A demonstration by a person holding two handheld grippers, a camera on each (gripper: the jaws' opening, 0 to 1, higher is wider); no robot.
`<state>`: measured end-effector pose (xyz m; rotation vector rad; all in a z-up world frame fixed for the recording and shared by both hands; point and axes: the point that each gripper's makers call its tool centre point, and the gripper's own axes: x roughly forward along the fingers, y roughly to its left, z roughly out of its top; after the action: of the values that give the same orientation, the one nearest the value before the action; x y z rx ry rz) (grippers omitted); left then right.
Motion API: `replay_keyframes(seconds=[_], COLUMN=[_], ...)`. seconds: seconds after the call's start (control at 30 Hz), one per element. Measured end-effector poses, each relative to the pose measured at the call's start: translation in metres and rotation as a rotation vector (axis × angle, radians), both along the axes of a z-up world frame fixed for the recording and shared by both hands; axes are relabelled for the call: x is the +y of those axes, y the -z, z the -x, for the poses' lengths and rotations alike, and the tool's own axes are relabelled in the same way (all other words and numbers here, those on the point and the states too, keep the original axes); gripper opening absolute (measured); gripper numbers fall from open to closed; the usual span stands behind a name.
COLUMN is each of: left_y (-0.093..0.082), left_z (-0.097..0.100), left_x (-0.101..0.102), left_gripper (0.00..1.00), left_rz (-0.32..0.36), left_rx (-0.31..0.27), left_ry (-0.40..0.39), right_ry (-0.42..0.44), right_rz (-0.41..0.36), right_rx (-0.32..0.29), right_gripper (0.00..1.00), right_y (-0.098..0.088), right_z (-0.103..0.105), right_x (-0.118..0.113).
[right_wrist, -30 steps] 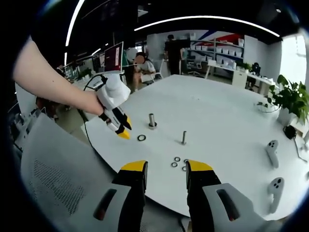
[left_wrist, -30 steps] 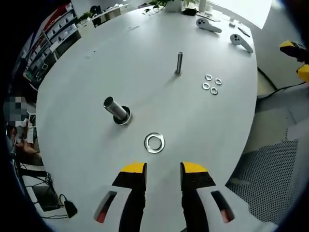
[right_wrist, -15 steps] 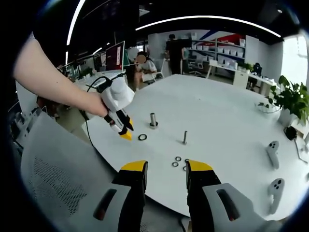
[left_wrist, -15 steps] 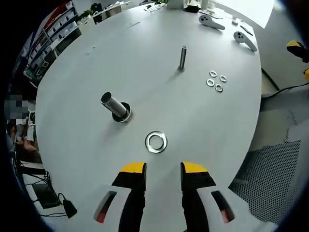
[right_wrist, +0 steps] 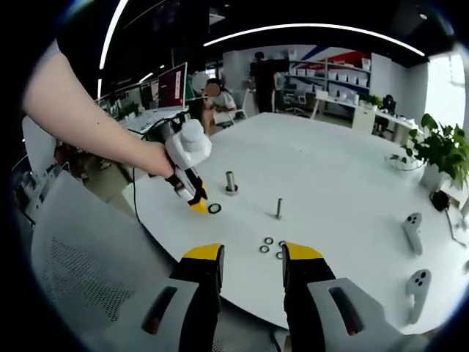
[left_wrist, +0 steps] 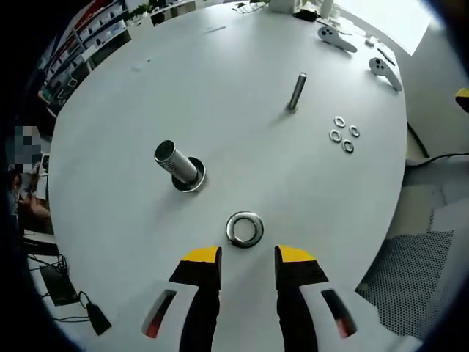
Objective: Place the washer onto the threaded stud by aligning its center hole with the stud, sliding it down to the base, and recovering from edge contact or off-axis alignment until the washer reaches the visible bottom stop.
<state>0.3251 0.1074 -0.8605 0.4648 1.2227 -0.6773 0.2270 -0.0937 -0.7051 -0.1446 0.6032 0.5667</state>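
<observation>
A: Where's the washer [left_wrist: 245, 229]?

B: Flat on the white counter [left_wrist: 242, 88], just ahead of the left tongs [left_wrist: 248, 257] and roughly in line with the gap between the tips. The thick stud [left_wrist: 174, 163] stands near it to one side, on a round base.

A: And the tongs?

B: The left tongs stand parted with nothing between them. The right tongs [right_wrist: 252, 256] are parted too, empty, well back at the counter's edge.

A: How will the ring handle?

B: I'd judge it stiff metal, thin, light and slick, lying flush, so it may skate when nudged. Best to pinch across the band at opposite outer edges, or tip one edge up first, leaving the hole free.

A: Anything else about?

B: A thinner stud [left_wrist: 296, 91] farther off, four small washers [left_wrist: 344, 134] beside it, and two controllers [left_wrist: 357, 51] at the far rim.
</observation>
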Motion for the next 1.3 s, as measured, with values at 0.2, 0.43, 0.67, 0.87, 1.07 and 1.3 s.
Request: replay_keyframes(seconds=[0.2, 0.43, 0.67, 0.87, 1.07, 1.3], left_y=[0.008, 0.006, 0.003, 0.006, 0.011, 0.015], left_z=[-0.003, -0.001, 0.001, -0.005, -0.011, -0.010], left_x=[0.000, -0.007, -0.014, -0.010, -0.007, -0.010], left_gripper=[0.27, 0.27, 0.26, 0.21, 0.21, 0.26], left_rz=[-0.016, -0.016, -0.011, -0.096, -0.081, -0.162], left_rx=[0.020, 0.028, 0.045, 0.016, 0.048, 0.116], left_ry=[0.011, 0.013, 0.028, 0.181, 0.140, 0.173], right_ry=[0.008, 0.008, 0.016, 0.017, 0.018, 0.020], right_rz=[-0.001, 0.004, 0.004, 0.003, 0.002, 0.008], right_rx=[-0.003, 0.002, 0.004, 0.003, 0.002, 0.003], right_gripper=[0.34, 0.34, 0.34, 0.34, 0.33, 0.33], right_y=[-0.001, 0.001, 0.001, 0.000, 0.000, 0.001], right_z=[-0.001, 0.000, -0.001, -0.001, -0.001, -0.001], right_x=[-0.001, -0.002, -0.003, -0.003, -0.003, -0.004])
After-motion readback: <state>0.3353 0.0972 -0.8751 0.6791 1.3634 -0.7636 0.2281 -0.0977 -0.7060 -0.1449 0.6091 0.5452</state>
